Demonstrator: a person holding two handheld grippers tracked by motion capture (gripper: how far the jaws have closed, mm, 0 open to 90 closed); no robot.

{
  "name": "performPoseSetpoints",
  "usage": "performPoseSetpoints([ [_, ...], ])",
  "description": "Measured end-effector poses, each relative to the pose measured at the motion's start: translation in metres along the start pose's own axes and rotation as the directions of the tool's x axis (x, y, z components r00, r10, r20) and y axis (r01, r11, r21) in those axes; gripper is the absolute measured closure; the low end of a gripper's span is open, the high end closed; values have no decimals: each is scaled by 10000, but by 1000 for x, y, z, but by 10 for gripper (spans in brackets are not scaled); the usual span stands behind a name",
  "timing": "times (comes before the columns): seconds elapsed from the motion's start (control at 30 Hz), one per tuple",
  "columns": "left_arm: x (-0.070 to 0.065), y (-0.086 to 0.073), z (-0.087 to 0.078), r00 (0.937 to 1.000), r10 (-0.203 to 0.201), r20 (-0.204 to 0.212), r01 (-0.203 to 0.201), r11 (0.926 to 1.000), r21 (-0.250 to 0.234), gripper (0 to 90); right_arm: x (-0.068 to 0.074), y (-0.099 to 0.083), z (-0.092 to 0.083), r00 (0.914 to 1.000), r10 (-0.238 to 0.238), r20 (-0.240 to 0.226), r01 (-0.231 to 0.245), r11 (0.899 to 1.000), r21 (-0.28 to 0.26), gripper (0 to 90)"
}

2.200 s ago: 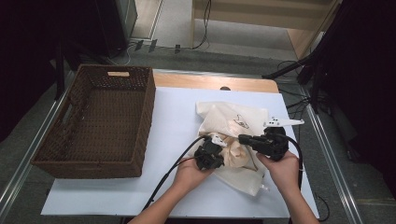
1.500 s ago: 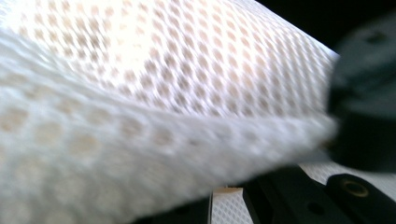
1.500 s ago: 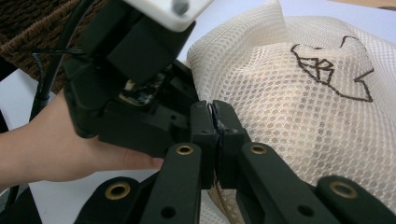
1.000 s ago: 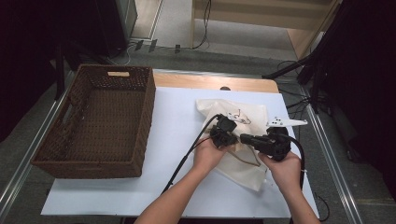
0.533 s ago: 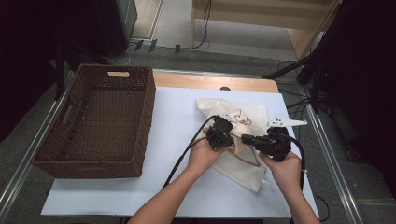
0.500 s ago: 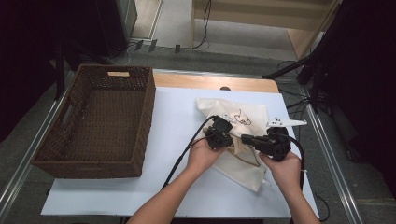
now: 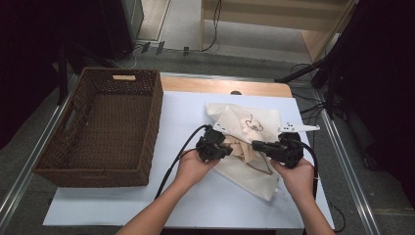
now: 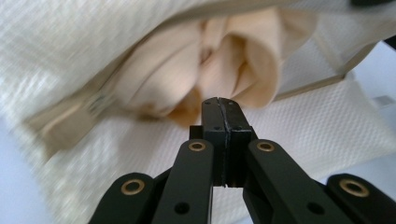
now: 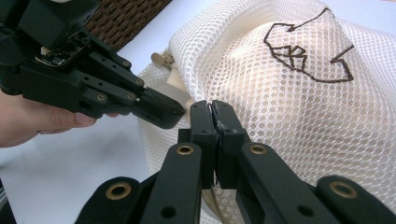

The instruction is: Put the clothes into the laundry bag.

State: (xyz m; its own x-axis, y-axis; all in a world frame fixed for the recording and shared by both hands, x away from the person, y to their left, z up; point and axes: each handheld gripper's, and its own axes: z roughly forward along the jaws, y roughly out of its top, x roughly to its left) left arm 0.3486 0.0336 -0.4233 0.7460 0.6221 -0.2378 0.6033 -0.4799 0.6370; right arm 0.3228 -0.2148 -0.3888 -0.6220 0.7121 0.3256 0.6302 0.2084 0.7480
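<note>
Mesh bag (image 7: 244, 128), soft, light and limp, was best pinched at its zipper hem; left gripper (image 8: 219, 103) closed empty, right gripper (image 9: 214, 109) clamped on mesh.

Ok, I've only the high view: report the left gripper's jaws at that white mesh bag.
Observer: Left gripper shut, nothing visible between its jaws; tips at beige cloth bunched inside the white mesh bag.
Operator: Now the right.
Observer: Right gripper shut against the mesh; whether it pinches any, I cannot tell.
Operator: Find the zip.
Observer: A small metal zip pull lies at the bag's edge, near the left gripper's tips.
</note>
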Motion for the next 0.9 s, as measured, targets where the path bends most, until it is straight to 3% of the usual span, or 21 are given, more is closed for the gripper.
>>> performPoseSetpoints([
  [0.27, 9, -13, 7, 9996, -241, -164, 245, 9993, 281, 900, 0, 0, 0, 10000, 5, 33, -5, 10000, 12, 892],
  [0.4, 7, -12, 15, 9999, -128, -96, 131, 9993, 344, 900, -1, 0, 2, 10000, 41, 40, -41, 10000, 3, 892],
  [0.73, 1, 8, 36, 9991, -31, -429, 40, 9997, 231, 900, -2, 1, 6, 10000, 68, 67, -69, 10000, 72, 891],
  [0.9, -1, 19, 46, 9962, -56, -868, 73, 9998, 194, 900, -2, 2, 8, 10000, 46, 51, -46, 9999, 167, 891],
])
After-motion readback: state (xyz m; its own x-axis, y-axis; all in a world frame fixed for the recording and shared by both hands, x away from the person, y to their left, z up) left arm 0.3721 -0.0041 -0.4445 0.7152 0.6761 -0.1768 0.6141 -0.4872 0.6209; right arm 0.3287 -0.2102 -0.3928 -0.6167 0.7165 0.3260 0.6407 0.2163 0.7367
